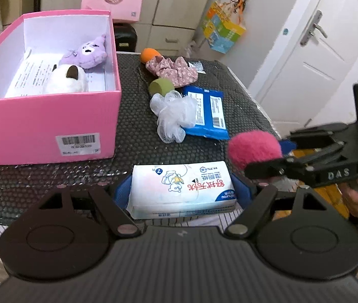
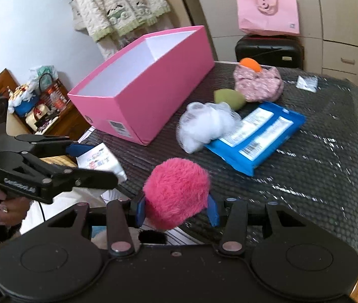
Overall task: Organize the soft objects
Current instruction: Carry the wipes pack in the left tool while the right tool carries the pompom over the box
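Tissues first — the left gripper clamped a white tissue pack just in front of the pink box, while the right gripper squeezed a fuzzy pink pompom beside that box — both lifted, presumably bound for the box, where two plush toys already lay.

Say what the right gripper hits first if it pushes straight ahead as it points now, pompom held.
Likely the blue wipes pack, lying ahead of the right gripper and its pink pompom. The mesh pouf lies just left; depth unclear.
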